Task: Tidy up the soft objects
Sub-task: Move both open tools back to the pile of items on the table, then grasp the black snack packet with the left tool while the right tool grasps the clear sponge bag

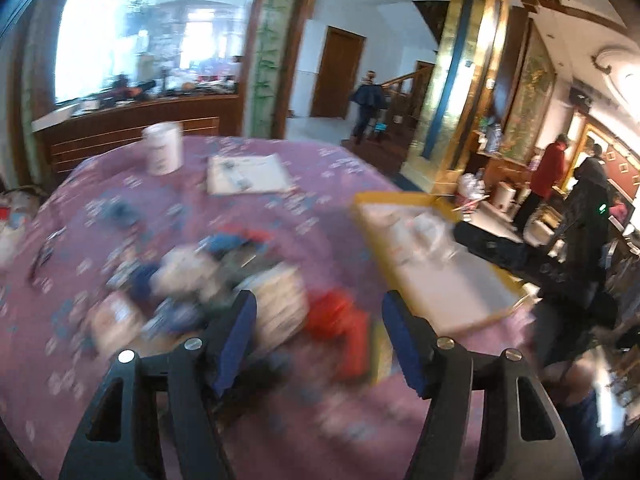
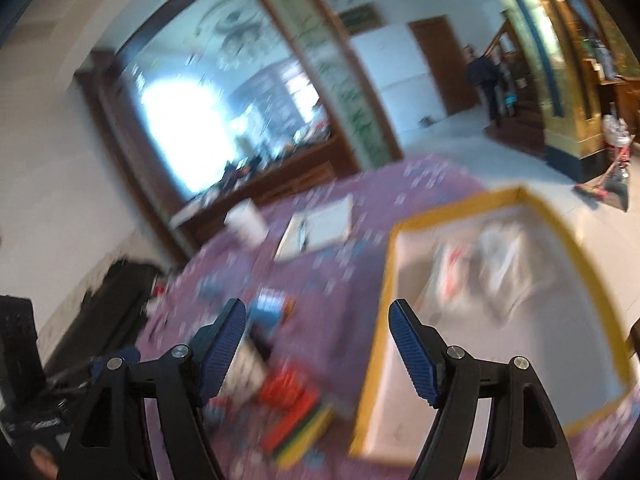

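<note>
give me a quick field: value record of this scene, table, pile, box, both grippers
table: round, purple patterned cloth
pile: blurred soft items heaped on the cloth, red one at its edge
box: shallow, yellow-rimmed, light items inside
other: white cup, paper sheet
left gripper: open, nothing between its jaws
right gripper: open, nothing between its jaws

— What sits toward the far edge of the tabletop?
— A white cylindrical container, and beside it a flat white pad with something dark lying on it; the blur hides what.
— And beyond the tabletop?
— A dark wooden sideboard under a big mirror, a brown door, a gilded pillar, and a person in red standing at the right.
</note>
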The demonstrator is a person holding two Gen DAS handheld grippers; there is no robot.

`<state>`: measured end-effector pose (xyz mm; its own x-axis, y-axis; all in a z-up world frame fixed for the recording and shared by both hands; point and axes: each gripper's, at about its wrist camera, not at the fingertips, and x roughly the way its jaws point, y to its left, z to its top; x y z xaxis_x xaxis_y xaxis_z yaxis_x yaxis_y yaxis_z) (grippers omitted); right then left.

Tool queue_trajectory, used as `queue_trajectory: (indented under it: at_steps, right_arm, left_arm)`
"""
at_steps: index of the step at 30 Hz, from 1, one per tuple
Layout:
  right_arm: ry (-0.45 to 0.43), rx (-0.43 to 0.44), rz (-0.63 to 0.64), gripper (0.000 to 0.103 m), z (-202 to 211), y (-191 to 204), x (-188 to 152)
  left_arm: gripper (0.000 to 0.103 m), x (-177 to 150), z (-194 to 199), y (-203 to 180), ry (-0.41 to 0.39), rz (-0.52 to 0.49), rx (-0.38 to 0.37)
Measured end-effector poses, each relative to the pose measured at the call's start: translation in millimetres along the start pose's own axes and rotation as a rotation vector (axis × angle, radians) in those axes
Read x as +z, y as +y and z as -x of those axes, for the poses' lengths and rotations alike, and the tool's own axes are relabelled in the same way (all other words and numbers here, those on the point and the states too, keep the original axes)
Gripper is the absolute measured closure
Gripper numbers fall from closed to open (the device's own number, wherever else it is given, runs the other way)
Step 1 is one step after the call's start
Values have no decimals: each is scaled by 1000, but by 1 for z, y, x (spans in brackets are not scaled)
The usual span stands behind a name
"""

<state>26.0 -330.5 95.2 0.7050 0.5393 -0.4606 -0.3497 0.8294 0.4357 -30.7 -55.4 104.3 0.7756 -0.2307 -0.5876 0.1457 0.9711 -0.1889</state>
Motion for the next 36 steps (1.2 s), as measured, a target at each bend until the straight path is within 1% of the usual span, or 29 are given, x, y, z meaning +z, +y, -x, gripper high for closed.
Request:
queue_trajectory:
  at_steps: [1,3,6,7,8,10,11,12,14,15,18,19,20,21,22,25,27,28,30,32,33,34,36]
  right_arm:
    - [34,12,14,25,-5,6,-13]
    - [71,20,40,25,-11,15,-36]
    - [119,51,59,25,-26,26,-55]
    - [126,52,63,25,-31,26,-60]
    - [140,46,72,25,-36,29,-65]
    - [156,48,70,25,-44,27,-71]
    - [165,40,71,25,-47,28,-72]
    - [156,41,85,25,-46,29,-70]
    - [124,62,106,25,-43,30,-69]
    - [128,67,112,25,-44,31,-69]
    - [131,76,118,25,-43,32,-69]
    - [129,76,121,25,-43,33,-68]
    - [135,80,122,25,-44,33,-68]
    - [140,76,122,25,-44,33,-69]
    - [145,66,122,25,-45,33,-69]
    - [163,48,130,25,-50,36,-69]
    - [186,18,139,24,-55,38,-71]
    - [198,3,143,23,-58,39,-71]
    - [217,-23,143,23,-62,39,-72]
    - [254,-62,129,23,-69,37,-74]
    - [274,-78,118,23,-73,36,-74]
    - [301,-99,106,23,-78,34,-74]
    - [317,-130,93,23,-82,32,-74]
  left_arm:
    - [38,-9,3,10,4,13,11]
    - [38,-36,4,41,49,86,32]
    - [38,-48,-3,72,98,174,50]
    - [38,-47,-6,76,112,185,47]
    - [38,-46,-7,78,120,188,39]
    - [27,-44,-13,78,142,183,22]
    - [26,-43,-18,75,157,170,14]
    - [26,-42,-22,72,167,150,10]
    - [26,-42,-31,64,176,115,38]
    - [26,-40,-41,59,188,83,53]
    - [26,-45,-65,55,263,51,88]
    - [26,-48,-70,55,275,52,96]
    - [28,-50,-74,57,287,65,105]
    - [44,-52,-76,59,295,70,107]
    - [48,-53,-76,61,297,75,104]
    - [50,-52,-63,71,232,123,76]
    - [51,-51,-48,80,151,175,51]
    - [51,-50,-39,85,98,206,41]
    - [50,-49,-29,93,36,244,31]
    - [50,-49,-24,99,-1,270,71]
    - [50,-49,-22,101,-11,280,80]
    - [50,-49,-20,102,-18,287,71]
    - [50,-49,-19,101,-18,285,73]
